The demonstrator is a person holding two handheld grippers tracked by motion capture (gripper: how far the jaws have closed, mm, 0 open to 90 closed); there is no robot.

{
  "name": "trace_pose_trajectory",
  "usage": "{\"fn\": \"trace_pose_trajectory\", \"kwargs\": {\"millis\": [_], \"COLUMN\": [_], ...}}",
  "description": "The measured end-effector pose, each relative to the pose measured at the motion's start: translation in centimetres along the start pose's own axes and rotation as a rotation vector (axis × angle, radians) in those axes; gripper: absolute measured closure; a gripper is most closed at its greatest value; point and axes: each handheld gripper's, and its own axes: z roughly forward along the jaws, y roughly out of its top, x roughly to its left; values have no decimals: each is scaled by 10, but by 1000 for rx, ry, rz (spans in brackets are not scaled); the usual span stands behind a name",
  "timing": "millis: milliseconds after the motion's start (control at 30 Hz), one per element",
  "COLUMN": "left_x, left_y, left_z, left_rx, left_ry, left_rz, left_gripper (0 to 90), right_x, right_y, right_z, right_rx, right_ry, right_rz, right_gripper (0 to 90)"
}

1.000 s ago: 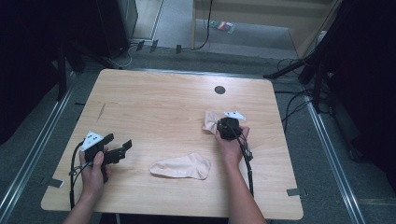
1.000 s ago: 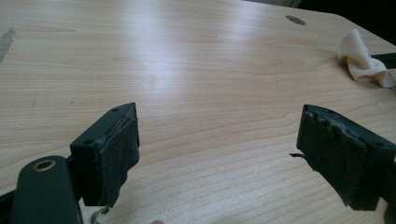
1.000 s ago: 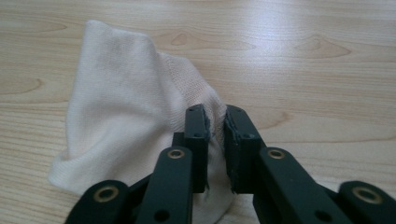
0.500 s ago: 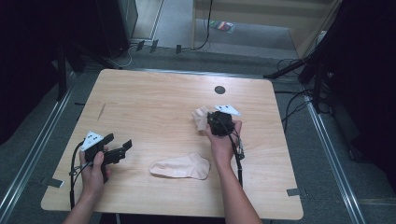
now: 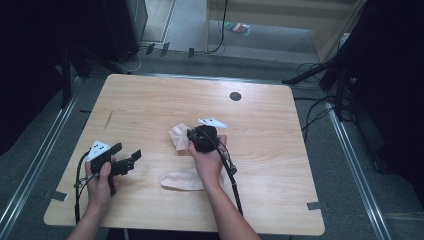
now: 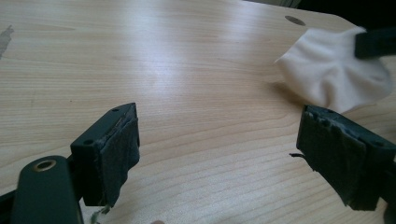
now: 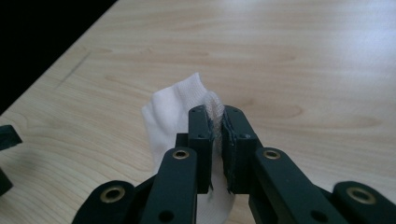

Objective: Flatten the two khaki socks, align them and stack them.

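Observation:
My right gripper (image 5: 189, 140) (image 7: 219, 121) is shut on a pale sock (image 5: 178, 136) (image 7: 173, 116), which hangs bunched from its jaws just above the middle of the wooden table (image 5: 150, 100). That held sock (image 6: 334, 77) also appears at the upper right of the left gripper view. A second pale sock (image 5: 180, 180) lies flat near the front edge, partly under my right forearm. At the front left my left gripper (image 5: 129, 155) (image 6: 219, 154) rests open over bare wood with nothing between its jaws.
A dark round hole (image 5: 235, 96) sits in the tabletop at the back right. Cables (image 5: 310, 115) run over the grey floor around the table. Dark stands and equipment stand along the back and right side.
My right hand has carried the sock leftward from the table's right part to its middle and a little higher. The left hand and the flat sock have stayed in place.

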Motion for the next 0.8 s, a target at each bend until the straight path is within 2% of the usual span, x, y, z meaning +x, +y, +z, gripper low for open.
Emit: {"fn": "trace_pose_trajectory", "kwargs": {"millis": [100, 133, 200, 267, 300, 333, 400, 500, 567, 633, 667, 700, 800], "left_x": [0, 0, 0, 0, 0, 0, -1, -1, -2, -2, -2, -2, -2], "left_y": [0, 0, 0, 0, 0, 0, 0, 0, 0, 0, 0, 0, 0], "left_z": [0, 0, 0, 0, 0, 0, 0, 1, 1, 1, 1, 1, 1], "left_rx": [0, 0, 0, 0, 0, 1, 3, 4, 7, 8, 8, 7, 9], "left_ry": [0, -1, -1, 0, 0, -1, 2, 2, 3, 3, 2, 4, 5], "left_rz": [-1, 0, -1, 0, 0, 0, 1, 6, 14, 17, 18, 17, 20], "left_gripper": [141, 141, 141, 141, 141, 141, 141, 141, 141, 141, 141, 141, 141], "right_x": [-4, -11, -18, -24, -24, -29, -29, -30, -31, -32, -30, -29, -24], "right_y": [-6, -10, -11, -9, -9, -5, -3, -3, -8, -11, -13, -14, -17], "right_z": [9, 16, 16, 10, 10, 5, 3, 5, 14, 19, 22, 25, 25], "right_rx": [29, 52, 50, 28, 28, 4, 0, 31, 69, 69, 78, 88, 93], "right_ry": [-17, -36, -26, -7, -7, -1, -21, -19, -9, 9, -4, -15, -23], "right_rz": [15, 31, 49, 74, 74, 78, 60, 46, 36, 26, 21, 9, -12], "right_gripper": [805, 685, 716, 829, 829, 818, 767, 728, 630, 565, 554, 595, 818]}}
